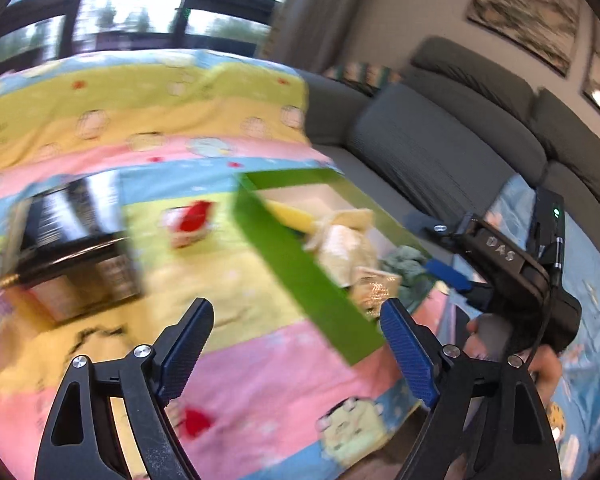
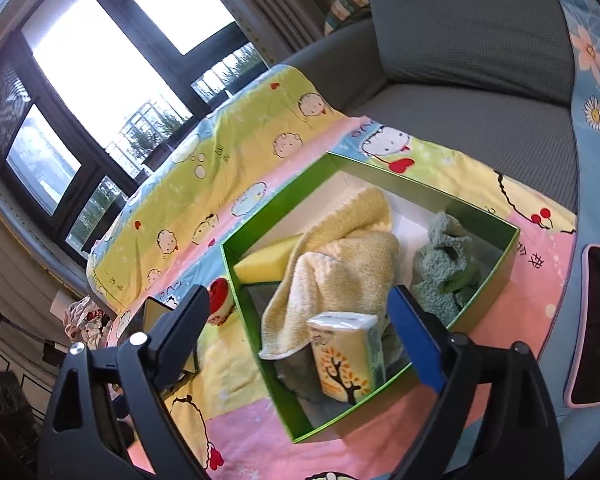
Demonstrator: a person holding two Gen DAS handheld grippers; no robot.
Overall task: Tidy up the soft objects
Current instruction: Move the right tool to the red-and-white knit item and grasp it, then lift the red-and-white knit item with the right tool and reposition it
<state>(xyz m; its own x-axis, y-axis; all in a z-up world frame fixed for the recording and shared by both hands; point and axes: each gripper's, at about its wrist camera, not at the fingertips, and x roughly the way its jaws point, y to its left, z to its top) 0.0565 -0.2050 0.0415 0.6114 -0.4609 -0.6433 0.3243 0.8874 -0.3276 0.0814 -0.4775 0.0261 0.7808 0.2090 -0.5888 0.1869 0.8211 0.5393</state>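
Note:
An open green box (image 2: 512, 248) sits on a cartoon-print blanket (image 2: 204, 200). Inside lie a yellow towel (image 2: 340, 256), a yellow sponge (image 2: 264, 258), a teal fluffy cloth (image 2: 444, 268), an upright tissue packet (image 2: 348, 356) and a grey cloth (image 2: 296, 380) under it. My right gripper (image 2: 298, 296) hovers open above the box's near corner with nothing pinched. In the blurred left wrist view the green box (image 1: 300, 264) is ahead and to the right. My left gripper (image 1: 298, 306) is open and empty above the blanket (image 1: 260, 380). The right gripper's blue finger (image 1: 448, 274) shows beyond the box.
A black striped box (image 1: 76, 240) stands on the blanket to the left, with a small red-and-white item (image 1: 190, 220) between it and the green box. A grey sofa (image 2: 480, 60) runs behind. A blue floral cloth (image 2: 592, 80) and a dark pink-edged slab (image 2: 596, 328) lie at right.

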